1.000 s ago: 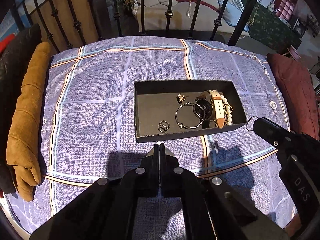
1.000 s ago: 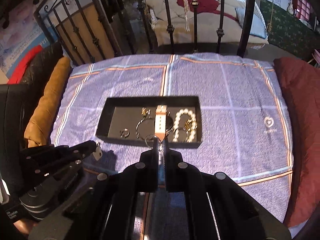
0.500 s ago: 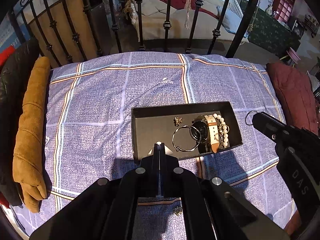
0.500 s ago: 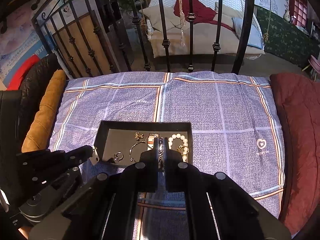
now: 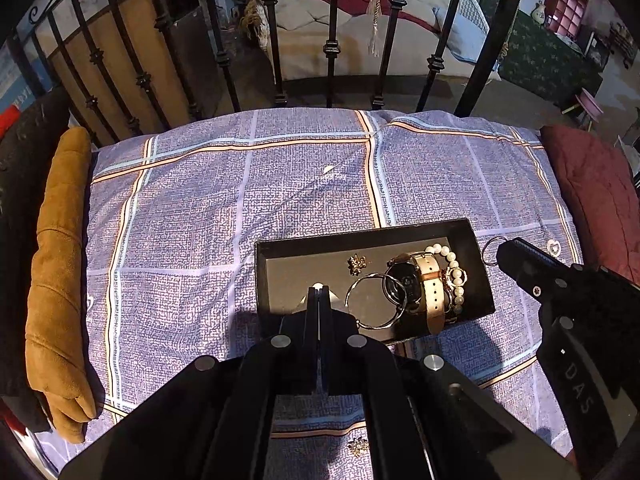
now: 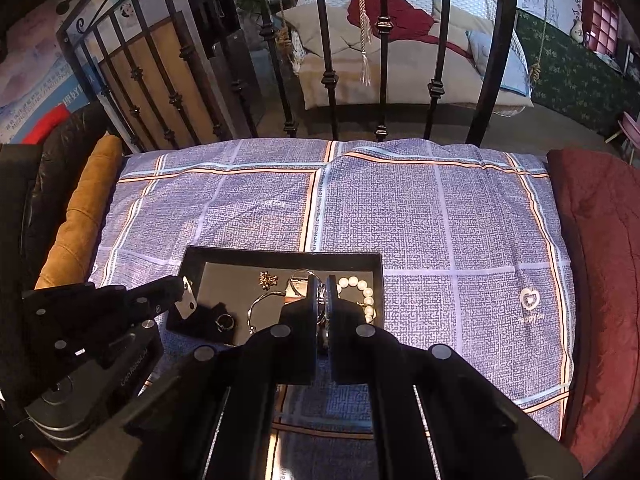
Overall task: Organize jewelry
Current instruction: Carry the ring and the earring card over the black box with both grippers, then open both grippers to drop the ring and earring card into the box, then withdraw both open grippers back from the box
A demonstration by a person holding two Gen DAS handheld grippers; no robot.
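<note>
**A:** Where's the jewelry?

**B:** Mostly in the box (image 5: 360, 236) on the quilt (image 5: 200, 220). The bangle (image 5: 374, 304), watch (image 5: 408, 280) and pearls (image 5: 454, 264) crowd its right end. One gold stud (image 5: 358, 446) lies loose on the cloth, outside the box.

**A:** And the tongs?

**B:** Both are pinched tight. The right gripper (image 6: 322, 280) nips a thin hoop (image 5: 490, 249) just beside the box's right end. The left gripper (image 5: 319, 289) hangs over the near edge, and I can make out nothing in it.

**A:** How will it handle?

**B:** The hoop looks light, stiff and slick, so it may swivel; I'd grip across the wire. The stud is tiny on soft cloth, so I'd pinch its body from above.
</note>
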